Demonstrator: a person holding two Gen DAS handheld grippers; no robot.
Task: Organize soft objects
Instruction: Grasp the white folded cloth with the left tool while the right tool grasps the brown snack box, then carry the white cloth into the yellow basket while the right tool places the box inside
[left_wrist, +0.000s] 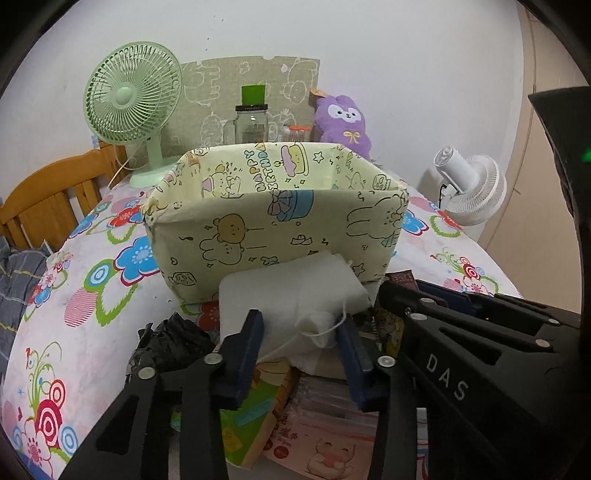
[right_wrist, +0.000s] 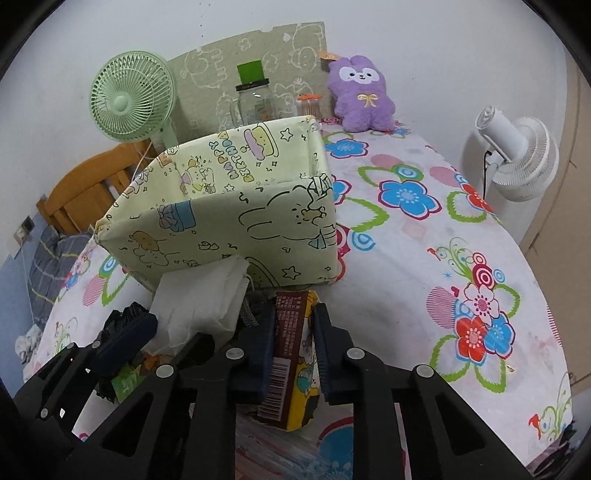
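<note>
The left gripper (left_wrist: 301, 343) pinches a white pouch (left_wrist: 291, 295) between its two blue pads, a thin string hanging off the pouch's front. Its neighbour's black body, close on its right, carries the letters "DAS". Under the left fingers lie flat packets (left_wrist: 317, 439): one green-and-yellow, one pink with a cartoon pig and print too small to read. A black crumpled thing (left_wrist: 170, 339) sits just left of the fingers.

The right gripper (right_wrist: 293, 343) is closed on one brown-and-yellow packet (right_wrist: 295, 354), held upright; its brown face has a barcode and lines of small print that cannot be made out.

Straight ahead of both grippers stands one pale yellow fabric bin (left_wrist: 273, 229), open-topped, printed with bears, rabbits, stars and gift boxes; "HAPPY BIRTHDAY" reads on its inner back wall. The pouch touches its near wall.

Beyond the bin, on the flowered sheet (right_wrist: 424, 229): one glass jar (left_wrist: 252, 123) with a green block behind it, one small orange-lidded tub (left_wrist: 297, 133), one purple plush (right_wrist: 360, 94) with a yellow bow, and two fans, a green fan (left_wrist: 133, 99) far left, a white fan (right_wrist: 521, 155) far right.
</note>
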